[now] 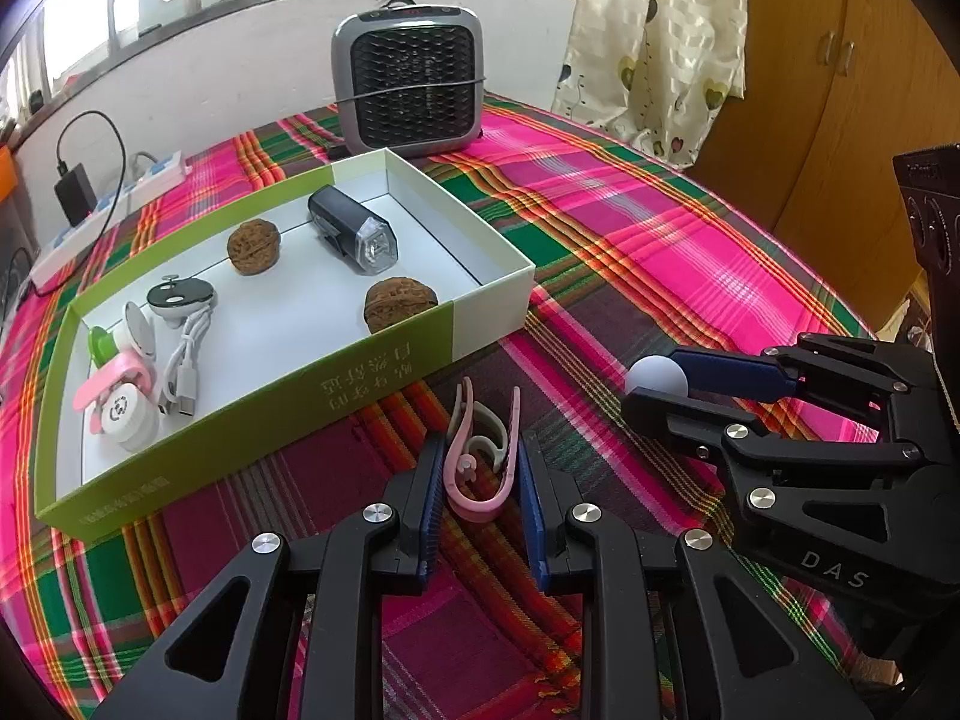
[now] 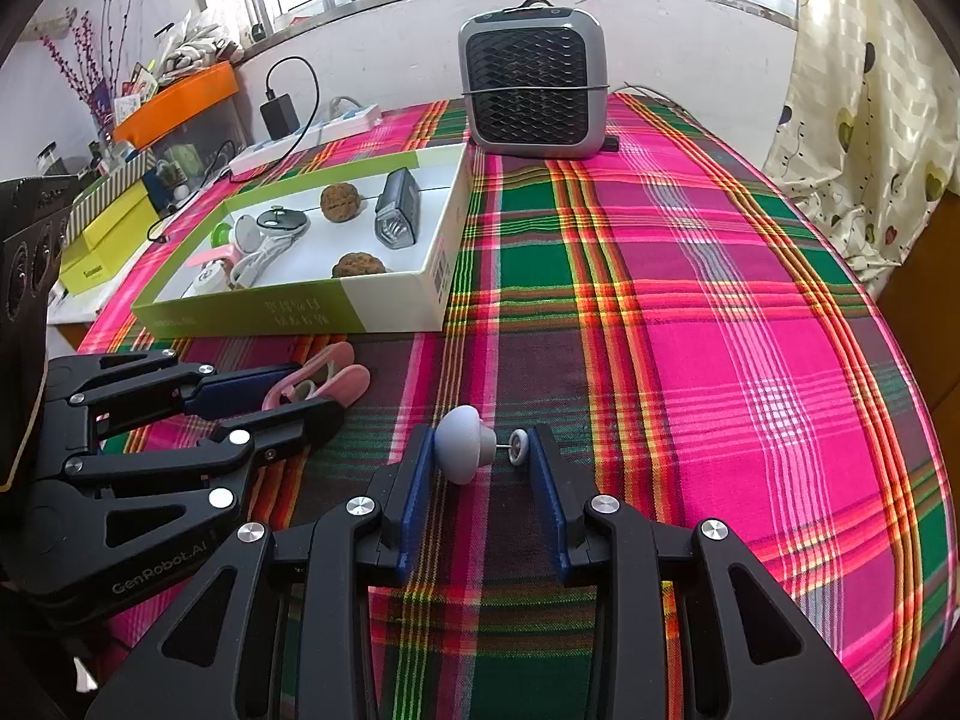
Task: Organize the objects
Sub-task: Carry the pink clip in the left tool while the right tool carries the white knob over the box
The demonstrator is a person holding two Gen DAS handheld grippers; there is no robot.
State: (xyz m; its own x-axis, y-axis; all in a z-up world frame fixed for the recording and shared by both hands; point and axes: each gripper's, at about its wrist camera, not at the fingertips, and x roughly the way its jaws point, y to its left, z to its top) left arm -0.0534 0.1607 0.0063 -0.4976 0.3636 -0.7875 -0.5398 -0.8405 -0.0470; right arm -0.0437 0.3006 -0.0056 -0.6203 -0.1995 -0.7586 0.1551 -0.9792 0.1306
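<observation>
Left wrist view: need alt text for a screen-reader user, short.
The left gripper straddles a pink clip lying on a plaid tablecloth, its jaws open around it. To its right, the right gripper brackets a small white knob. Behind sits a green-and-white box holding two walnuts, a bike light, a cable and small gadgets.

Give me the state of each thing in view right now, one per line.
left gripper: jaws open around the pink clip
right gripper: jaws open around the white knob
pink clip: on the cloth, outside the box
white knob: on the cloth, outside the box
box: lidless, holding two walnuts, bike light, cable
heater: upright behind the box
</observation>
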